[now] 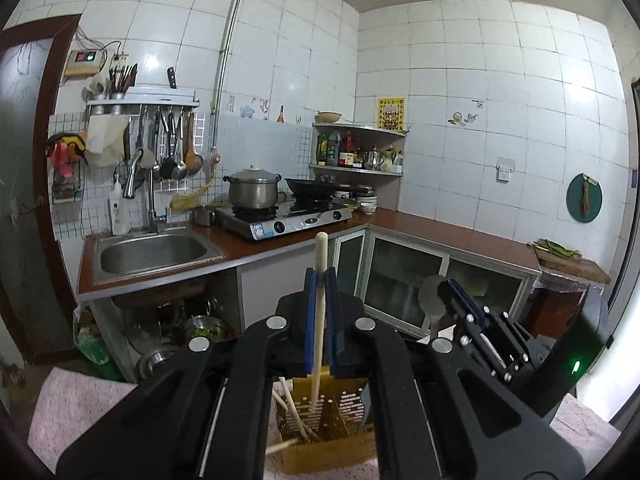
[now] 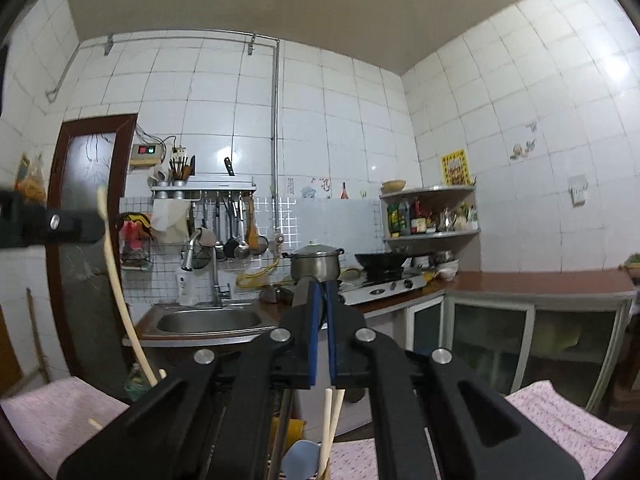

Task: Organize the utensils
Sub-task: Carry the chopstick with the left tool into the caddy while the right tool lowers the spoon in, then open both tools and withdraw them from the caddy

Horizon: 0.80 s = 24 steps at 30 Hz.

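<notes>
Between the left gripper's blue pads sits a wooden stick, pinched near its top, upright, lower end down in the yellow holder with other sticks. Holder stands on a pink patterned cloth. Right gripper is pressed together on a thin metal piece; from the left cam that same gripper shows at right with a round metal blade at its tip, looks like a spatula, handle hidden. Right cam only: left gripper at the left edge with the stick running down from it, plus more wooden handles and a metal spoon bowl below the pads. Farther off, both cams show sink, stove with pot and wok, corner shelf. Left cam only: chopping board at the counter's right end.
</notes>
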Each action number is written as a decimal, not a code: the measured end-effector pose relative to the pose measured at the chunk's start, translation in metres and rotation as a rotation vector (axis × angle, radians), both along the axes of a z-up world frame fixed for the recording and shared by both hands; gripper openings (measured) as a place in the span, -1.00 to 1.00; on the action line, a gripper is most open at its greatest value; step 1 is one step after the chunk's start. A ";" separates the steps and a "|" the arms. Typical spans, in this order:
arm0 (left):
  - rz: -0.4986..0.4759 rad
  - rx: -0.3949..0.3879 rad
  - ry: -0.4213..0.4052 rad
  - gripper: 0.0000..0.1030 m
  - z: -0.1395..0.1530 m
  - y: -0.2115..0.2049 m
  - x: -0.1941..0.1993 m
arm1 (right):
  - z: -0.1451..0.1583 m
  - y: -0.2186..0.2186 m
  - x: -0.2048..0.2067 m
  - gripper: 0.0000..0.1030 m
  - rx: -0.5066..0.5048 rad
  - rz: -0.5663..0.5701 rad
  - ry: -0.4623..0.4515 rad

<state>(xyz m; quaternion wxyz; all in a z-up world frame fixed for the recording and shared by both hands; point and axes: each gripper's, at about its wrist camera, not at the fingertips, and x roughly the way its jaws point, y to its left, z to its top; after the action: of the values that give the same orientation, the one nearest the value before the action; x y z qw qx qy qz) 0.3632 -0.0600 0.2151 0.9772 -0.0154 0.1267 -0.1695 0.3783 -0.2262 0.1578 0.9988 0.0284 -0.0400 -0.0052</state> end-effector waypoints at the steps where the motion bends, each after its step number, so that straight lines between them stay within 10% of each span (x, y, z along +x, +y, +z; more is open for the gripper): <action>1: -0.003 0.001 0.009 -0.94 -0.002 -0.001 0.004 | -0.002 0.003 0.001 -0.92 -0.016 -0.011 -0.009; 24: 0.007 -0.040 0.168 -0.95 -0.090 0.027 0.029 | -0.055 0.013 0.011 -0.92 -0.114 -0.036 0.048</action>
<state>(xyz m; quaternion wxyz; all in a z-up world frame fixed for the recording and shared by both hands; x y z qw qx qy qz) 0.3919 -0.0325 0.1255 0.9632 -0.0497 0.2050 -0.1667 0.3891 -0.2129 0.1032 0.9992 -0.0291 -0.0168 -0.0215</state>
